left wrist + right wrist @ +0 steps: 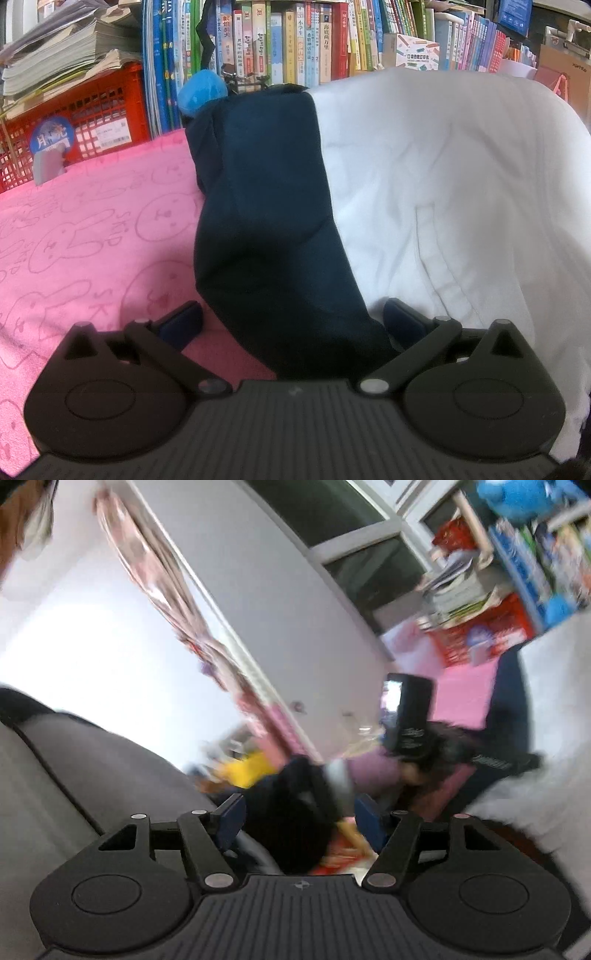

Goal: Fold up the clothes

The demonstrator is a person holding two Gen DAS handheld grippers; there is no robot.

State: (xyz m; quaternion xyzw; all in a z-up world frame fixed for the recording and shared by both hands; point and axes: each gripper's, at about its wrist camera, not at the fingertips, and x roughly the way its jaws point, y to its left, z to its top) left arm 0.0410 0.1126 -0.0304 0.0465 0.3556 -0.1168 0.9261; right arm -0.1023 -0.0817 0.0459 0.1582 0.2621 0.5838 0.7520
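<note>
Soft, floppy white garment with navy sleeve (266,221) draped over pink towel (92,229), spilling past its right edge. Best pinched at sleeve hem. Left gripper (291,325) gaping, straddling sleeve; right gripper (299,821) spread, empty.

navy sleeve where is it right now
In the left wrist view the navy sleeve runs up the centre, between the pink towel on its left and the white garment on its right.
</note>
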